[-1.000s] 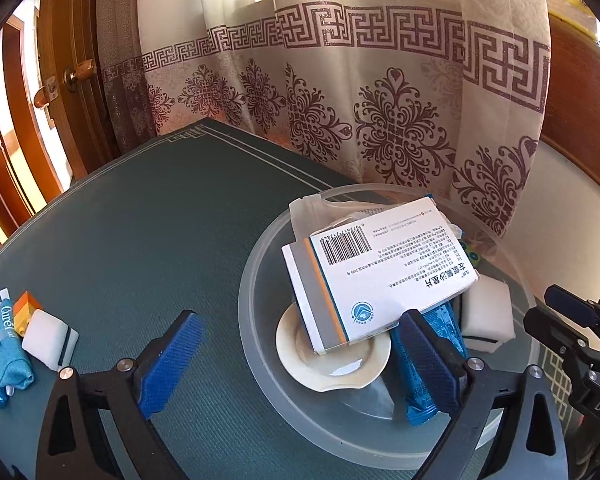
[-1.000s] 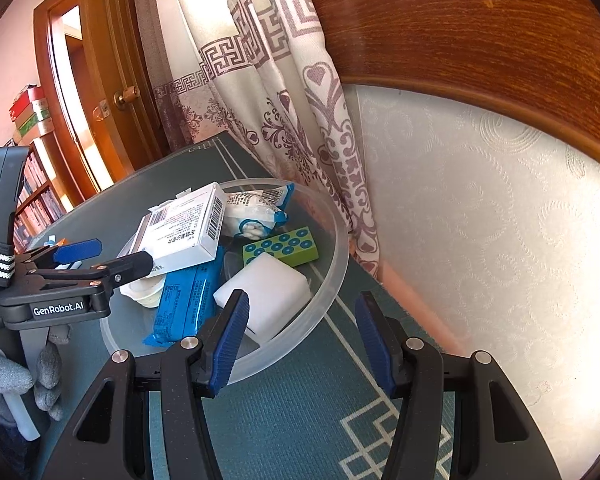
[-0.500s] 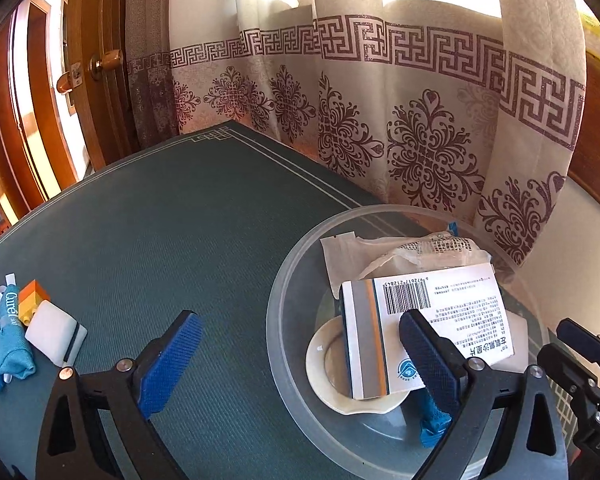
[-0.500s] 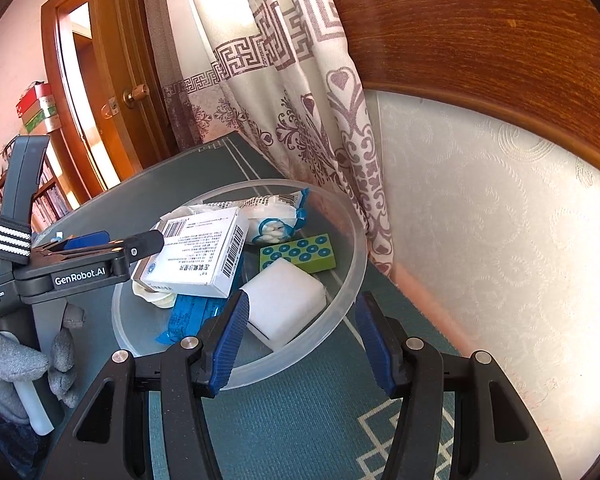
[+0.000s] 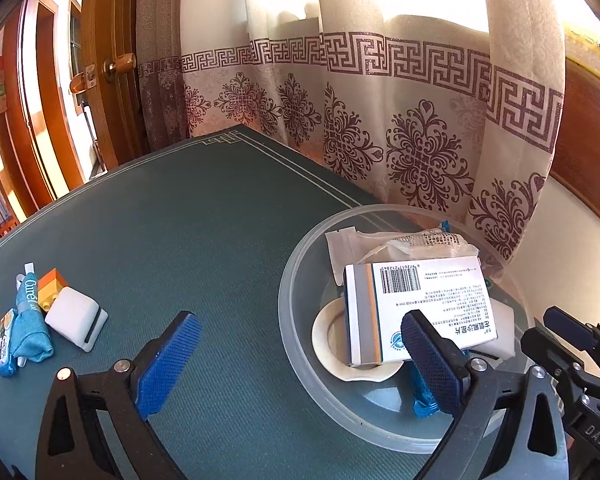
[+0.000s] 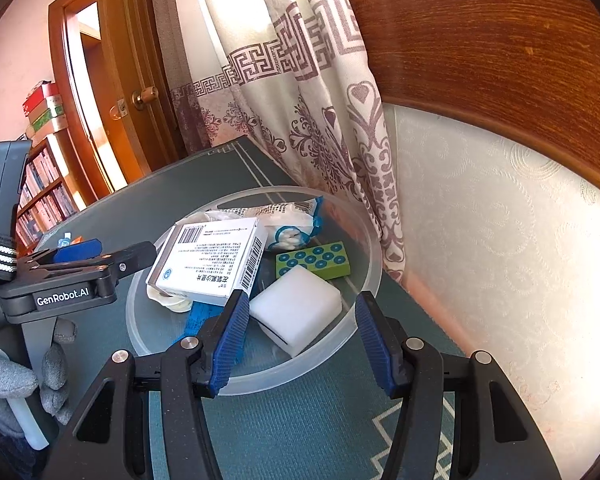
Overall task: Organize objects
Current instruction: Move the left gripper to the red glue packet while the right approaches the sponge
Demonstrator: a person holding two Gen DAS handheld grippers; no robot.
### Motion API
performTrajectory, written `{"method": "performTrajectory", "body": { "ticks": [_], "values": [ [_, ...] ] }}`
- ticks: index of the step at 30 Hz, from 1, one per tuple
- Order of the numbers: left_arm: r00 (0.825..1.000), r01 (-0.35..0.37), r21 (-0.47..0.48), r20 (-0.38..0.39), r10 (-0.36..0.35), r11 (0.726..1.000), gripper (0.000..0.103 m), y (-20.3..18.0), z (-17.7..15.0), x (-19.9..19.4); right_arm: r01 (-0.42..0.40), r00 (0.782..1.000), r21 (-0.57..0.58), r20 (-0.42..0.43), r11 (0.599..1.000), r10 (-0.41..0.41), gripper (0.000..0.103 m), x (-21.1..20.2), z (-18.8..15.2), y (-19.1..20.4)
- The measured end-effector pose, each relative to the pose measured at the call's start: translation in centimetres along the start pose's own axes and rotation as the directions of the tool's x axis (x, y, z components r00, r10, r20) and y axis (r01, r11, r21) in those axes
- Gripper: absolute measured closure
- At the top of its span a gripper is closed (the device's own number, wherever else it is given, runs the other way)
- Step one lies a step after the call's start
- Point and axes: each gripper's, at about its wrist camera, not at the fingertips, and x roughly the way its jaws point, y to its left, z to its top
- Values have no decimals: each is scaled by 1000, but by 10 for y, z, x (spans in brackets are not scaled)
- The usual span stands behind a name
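Observation:
A clear plastic bowl [image 5: 296,344] [image 6: 364,312] on the green table mat holds a white medicine box [image 5: 420,308] [image 6: 212,260], a tape roll [image 5: 332,344], a blue packet [image 6: 196,316], a white sponge [image 6: 296,312], a green studded brick [image 6: 314,260] and a bag of cotton swabs [image 6: 288,216]. My left gripper [image 5: 296,360] is open and empty over the bowl's near left rim. My right gripper [image 6: 300,336] is open and empty at the bowl's near edge. On the mat at the left lie a white sponge [image 5: 76,322], an orange brick [image 5: 52,286], a blue tube [image 5: 30,320] and a small packet [image 5: 4,340].
A patterned curtain [image 5: 380,128] [image 6: 300,100] hangs behind the bowl. A white wall [image 6: 500,220] with a wood panel stands close on the right. A wooden door [image 5: 108,80] and bookshelves [image 6: 40,200] are at the far left.
The left gripper has pulled back and up from the bowl, and the medicine box now lies flat in the bowl. The right gripper has hardly moved.

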Motion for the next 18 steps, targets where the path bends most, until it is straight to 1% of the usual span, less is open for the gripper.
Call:
{"method": "performTrajectory", "body": {
  "ticks": [3, 11, 18],
  "values": [
    [1000, -18, -12, 3, 18, 1000, 0, 6, -2, -6, -10, 1000, -9, -2, 1000, 10, 46, 0, 1, 5],
    [997, -74, -46, 15, 75, 996, 0, 27, -12, -21, -58, 998, -59, 2, 997, 59, 39, -2, 6, 29],
    [993, -114, -86, 1, 114, 990, 0, 48, -22, -28, -112, 994, -118, -22, 987, 110, 38, 2, 8, 58]
  ]
}}
